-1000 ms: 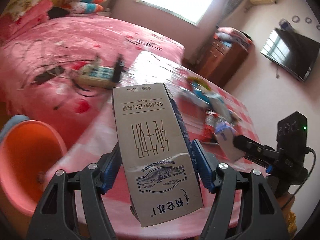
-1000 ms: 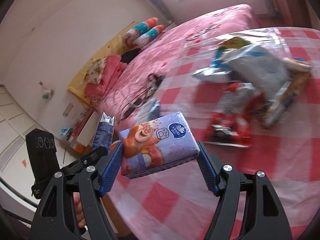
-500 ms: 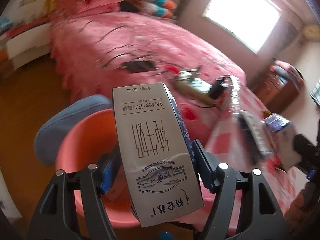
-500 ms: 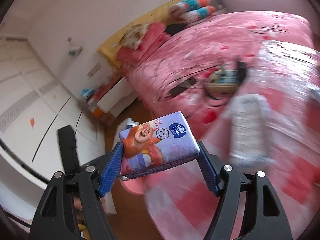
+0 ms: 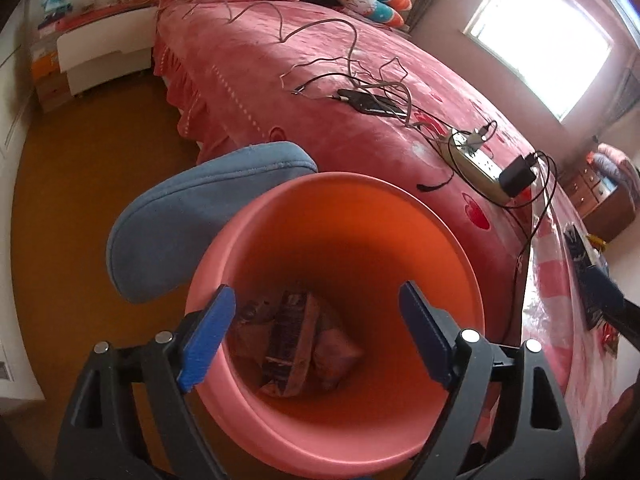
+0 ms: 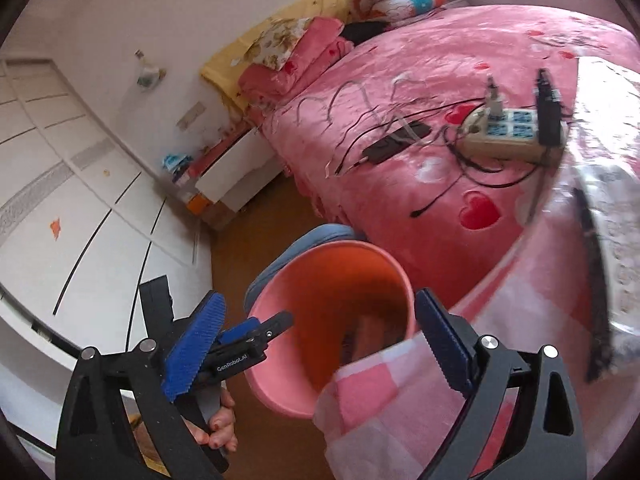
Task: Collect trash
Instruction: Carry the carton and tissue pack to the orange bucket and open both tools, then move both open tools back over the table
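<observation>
A pink plastic bin [image 5: 336, 216] stands on the floor beside the table; it also shows in the right wrist view [image 6: 332, 276]. A milk carton [image 5: 290, 332] and a tissue pack [image 5: 334, 354] lie at its bottom among other wrappers. My left gripper [image 5: 316, 336] is open and empty, right above the bin's mouth. My right gripper [image 6: 316, 344] is open and empty, above the bin's near rim and the table's corner. The left gripper's fingertips [image 6: 276, 322] show over the bin's left rim in the right wrist view.
A blue cushioned stool [image 5: 192, 216] stands against the bin. The bed [image 5: 320, 48] with cables and a power strip [image 5: 476, 162] lies behind. The table with its pink checked cloth [image 6: 520, 320] is to the right. A white cabinet [image 5: 104, 56] stands by the bed.
Both grippers swung from the table to over the bin and opened. The milk carton left the left gripper and the tissue pack left the right; both now lie in the bin.
</observation>
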Available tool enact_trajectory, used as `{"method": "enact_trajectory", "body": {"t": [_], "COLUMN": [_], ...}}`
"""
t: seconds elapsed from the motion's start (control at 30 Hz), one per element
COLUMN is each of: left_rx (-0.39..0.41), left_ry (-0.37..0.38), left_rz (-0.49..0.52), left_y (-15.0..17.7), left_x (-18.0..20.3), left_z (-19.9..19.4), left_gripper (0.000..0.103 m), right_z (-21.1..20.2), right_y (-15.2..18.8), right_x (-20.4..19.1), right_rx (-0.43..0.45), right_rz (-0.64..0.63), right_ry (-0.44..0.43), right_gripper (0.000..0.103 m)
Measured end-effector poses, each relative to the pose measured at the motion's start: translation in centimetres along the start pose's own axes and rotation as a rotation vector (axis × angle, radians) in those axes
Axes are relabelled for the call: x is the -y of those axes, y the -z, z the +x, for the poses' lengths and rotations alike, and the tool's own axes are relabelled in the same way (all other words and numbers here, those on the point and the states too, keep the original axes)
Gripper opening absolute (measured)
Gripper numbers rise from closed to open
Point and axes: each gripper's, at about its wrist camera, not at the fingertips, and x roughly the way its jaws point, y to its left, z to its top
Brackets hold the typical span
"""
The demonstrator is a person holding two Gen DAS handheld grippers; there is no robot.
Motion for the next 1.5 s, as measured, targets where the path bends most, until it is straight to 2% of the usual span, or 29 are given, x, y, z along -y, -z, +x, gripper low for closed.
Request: {"method": "enact_trajectory", "body": {"t": [0.1, 0.3, 0.37, 0.63, 1.03, 1.5], "left_rx": [0.002, -0.028, -0.033, -0.034, -0.049, -0.063], "left_ry": [0.005, 0.078, 0.102, 0.175, 0.244, 0.261], "left_rz": [0.008, 0.000, 0.004, 0.075, 0.165, 0.265], "left_y": [0.2, 0.5, 0.6, 1.0, 2.4, 4.1], "left_x": [0.6, 2.1, 2.9, 7.0, 12.4, 17.5], "left_z": [-0.4, -1.4, -1.7, -3.6, -5.5, -6.7], "left_gripper": [0.085, 0.085, 0.085, 0.085, 0.085, 0.085], "right_z": [-1.7, -4.9, -5.5, -8.6, -12.3, -15.8], "right_y": [0.6, 2.3, 2.7, 4.3, 6.3, 7.5], "right_x": [0.6, 1.6, 1.8, 2.5, 4.7, 6.8], "right_rx": [0.034, 0.081, 0.090, 0.142, 0.191, 0.250], "right_rz": [-0.003, -0.025, -0.027, -0.057, -0.016, 0.020], "right_ry": [0.033, 0.132, 0.138, 0.212, 0.240, 0.242], "right_gripper": [0.095, 0.095, 0.095, 0.095, 0.095, 0.094]}}
